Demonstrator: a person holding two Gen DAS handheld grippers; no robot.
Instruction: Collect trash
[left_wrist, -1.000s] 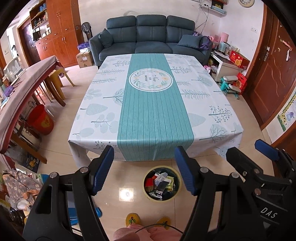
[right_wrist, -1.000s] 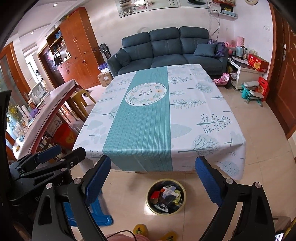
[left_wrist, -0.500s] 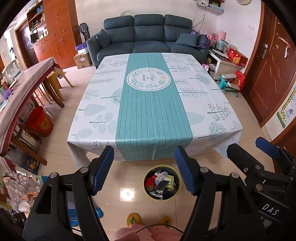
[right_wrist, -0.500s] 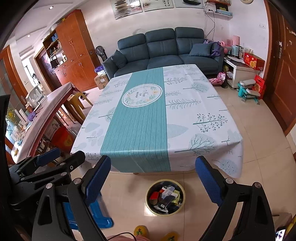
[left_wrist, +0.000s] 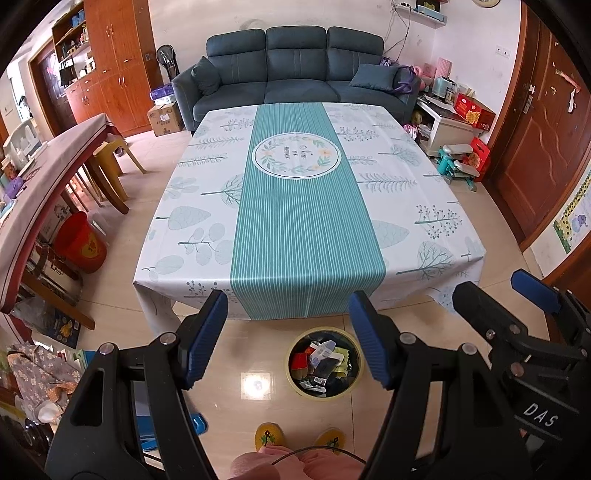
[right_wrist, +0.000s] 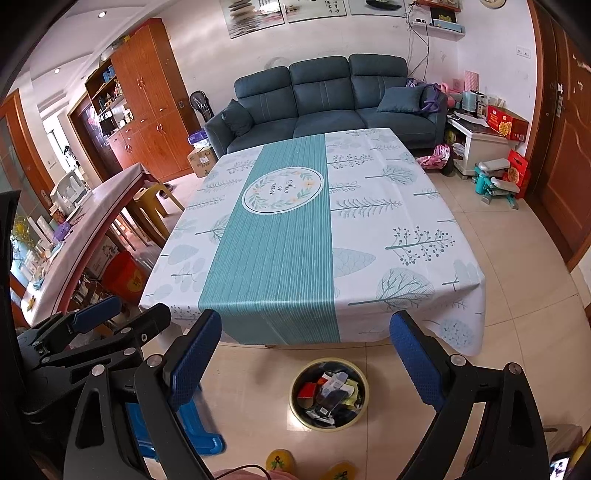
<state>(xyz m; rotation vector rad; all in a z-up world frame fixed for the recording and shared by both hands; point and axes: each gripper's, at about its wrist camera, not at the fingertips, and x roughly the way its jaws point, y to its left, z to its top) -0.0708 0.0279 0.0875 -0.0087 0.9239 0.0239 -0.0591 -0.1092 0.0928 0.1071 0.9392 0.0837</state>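
Note:
A round yellow-rimmed trash bin (left_wrist: 325, 365) full of mixed wrappers stands on the tiled floor below the near table edge; it also shows in the right wrist view (right_wrist: 328, 395). The table (left_wrist: 207, 206) carries a white and teal leaf-print cloth with nothing on it, also seen in the right wrist view (right_wrist: 388, 236). My left gripper (left_wrist: 288, 339) is open and empty, held above the floor over the bin. My right gripper (right_wrist: 306, 362) is open and empty beside it. Each gripper appears at the edge of the other's view.
A blue sofa (left_wrist: 291, 81) stands behind the table. A long wooden table (left_wrist: 48, 173) with a red bucket (left_wrist: 79, 242) under it is at the left. A blue plastic stool (right_wrist: 173, 432) sits near my feet. Toys and boxes (left_wrist: 461, 162) lie at the right by a door.
Both grippers have risen and tilted up a little, so the view shows more of the room. Both stay open and empty. The bin has not moved.

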